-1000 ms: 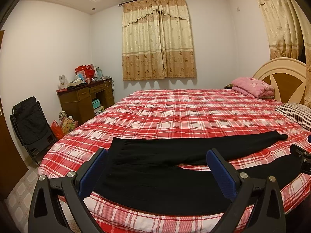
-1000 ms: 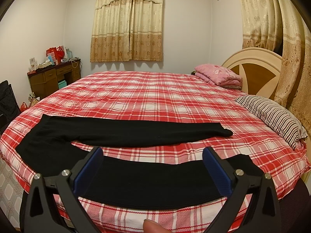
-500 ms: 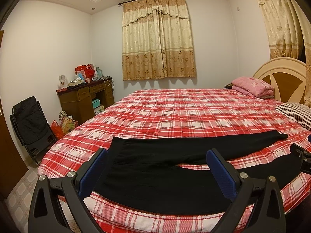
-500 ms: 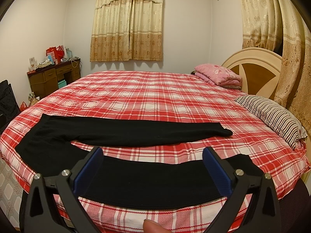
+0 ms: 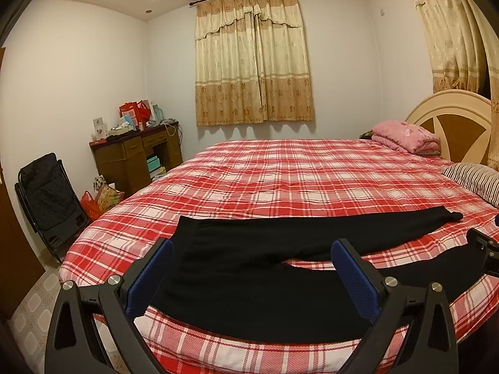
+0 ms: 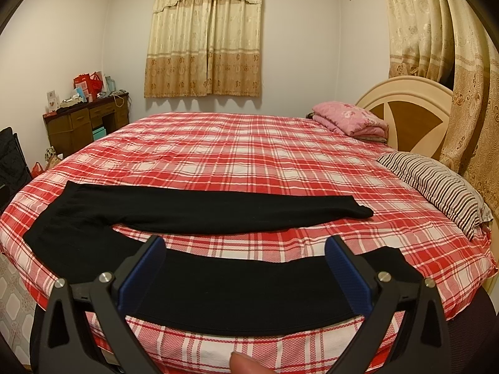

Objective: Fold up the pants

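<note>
Black pants lie flat on the red plaid bed, waist to the left, both legs spread apart and running to the right. My left gripper hovers open above the hip area near the front edge, with nothing between its blue pads. My right gripper stands open over the middle of the near leg, also holding nothing. The right gripper's black body shows at the right edge of the left wrist view, by the near leg's cuff.
A striped pillow and folded pink blanket lie by the headboard at right. A cluttered wooden desk, black folding chair and bags stand left of the bed. A fingertip shows at the bottom.
</note>
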`<state>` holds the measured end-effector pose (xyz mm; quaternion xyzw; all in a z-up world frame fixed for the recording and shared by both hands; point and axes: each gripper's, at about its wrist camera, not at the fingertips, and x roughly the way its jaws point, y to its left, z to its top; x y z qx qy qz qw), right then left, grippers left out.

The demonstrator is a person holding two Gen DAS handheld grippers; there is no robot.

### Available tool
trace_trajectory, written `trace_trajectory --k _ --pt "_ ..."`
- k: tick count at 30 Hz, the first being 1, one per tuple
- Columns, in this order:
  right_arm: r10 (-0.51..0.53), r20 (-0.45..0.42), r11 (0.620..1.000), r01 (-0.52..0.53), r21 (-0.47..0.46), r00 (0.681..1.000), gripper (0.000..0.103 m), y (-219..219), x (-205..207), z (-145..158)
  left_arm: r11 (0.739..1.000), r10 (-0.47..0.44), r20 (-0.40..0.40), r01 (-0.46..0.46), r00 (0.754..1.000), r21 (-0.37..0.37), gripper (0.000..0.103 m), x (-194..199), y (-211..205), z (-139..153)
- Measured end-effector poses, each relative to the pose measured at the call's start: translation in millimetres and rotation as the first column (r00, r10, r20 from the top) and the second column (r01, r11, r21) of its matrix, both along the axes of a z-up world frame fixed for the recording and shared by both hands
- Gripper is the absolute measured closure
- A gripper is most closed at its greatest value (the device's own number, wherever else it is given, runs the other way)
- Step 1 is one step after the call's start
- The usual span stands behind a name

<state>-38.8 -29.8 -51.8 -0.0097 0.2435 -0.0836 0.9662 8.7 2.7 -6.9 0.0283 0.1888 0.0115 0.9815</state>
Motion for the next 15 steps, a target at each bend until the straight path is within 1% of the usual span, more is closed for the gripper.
trace_trajectory --k 3,5,8,10,13,15 --pt "-0.001 -0.001 1.000 0.001 0.000 1.000 0.000 -0.1 0.4 -0.1 1.000 -0.002 -0.005 0.002 1.000 0.007 0.001 8.1 5.3 -5.5" --pt "0.001 -0.002 1.000 -0.001 0.001 1.000 0.000 -2.2 1.2 -1.6 0.999 0.030 -0.018 -0.030 0.999 0.020 0.001 21.0 17.5 -10.4" --pt "0.009 0.000 1.000 -0.009 -0.001 1.000 0.000 -6.0 3.5 -5.0 0.995 0.099 -0.030 -0.098 0.995 0.035 0.001 53.8 52.2 -19.5" --pt "0.019 0.001 1.000 -0.019 -0.003 1.000 0.000 -8.3 5.2 -7.6 0.990 0.140 -0.055 -0.137 0.989 0.044 0.001 82.4 80.8 -28.5" --pt "0.037 -0.004 0.999 -0.037 0.024 0.999 0.000 -19.5 11.7 -17.9 0.983 0.181 -0.104 -0.177 0.978 0.052 0.001 122.7 117.9 -43.8" --pt "0.030 -0.011 0.999 -0.029 0.038 0.999 0.000 -27.0 18.2 -25.3 0.984 0.177 -0.142 -0.172 0.974 0.045 0.001 153.2 143.3 -55.1"
